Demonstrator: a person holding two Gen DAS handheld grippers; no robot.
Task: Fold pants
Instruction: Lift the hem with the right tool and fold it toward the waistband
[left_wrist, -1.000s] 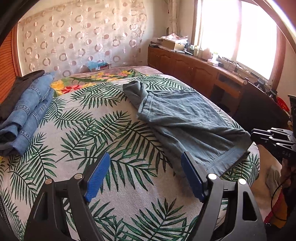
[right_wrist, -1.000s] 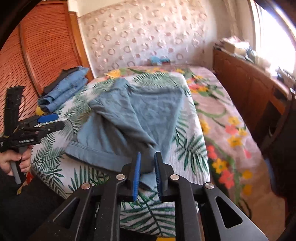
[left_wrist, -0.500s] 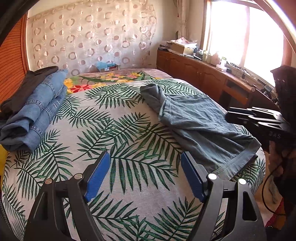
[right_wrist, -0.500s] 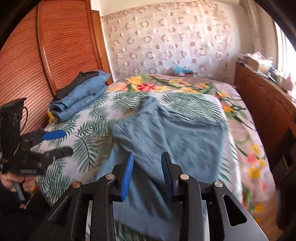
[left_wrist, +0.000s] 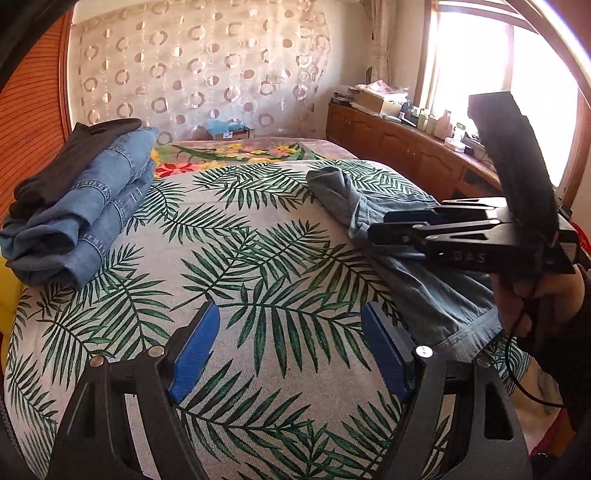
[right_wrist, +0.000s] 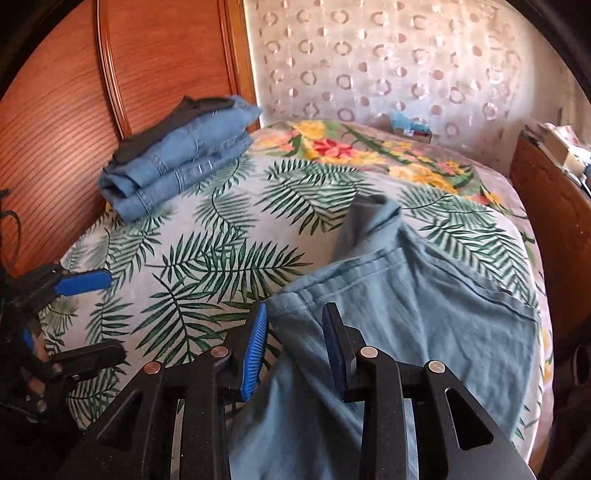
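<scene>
- Your right gripper (right_wrist: 293, 347) sits part open over the near-left edge of the grey-blue pants (right_wrist: 406, 314). The hem fold lies between the jaws, but the pads aren't pressing on it, so nothing is held.
- Your left gripper (left_wrist: 288, 354) is wide open and empty, hovering over bare bedspread (left_wrist: 229, 266) left of the pants.
- Step, as I read it: between folds. The pants look already doubled over, lying along the right side of the bed, one far corner bunched up.
- Next move: pinch that near hem with the right, bring the left over to the neighbouring edge, then lift both evenly for the next fold.
- Pants fabric: soft, thin twill, limp, visible seams; expect sag and slip.
- Bedspread: flat woven, palm-leaf print, cushiony underneath.
- Far left: stack of folded jeans (left_wrist: 92, 206), stiffer denim, well apart.
</scene>
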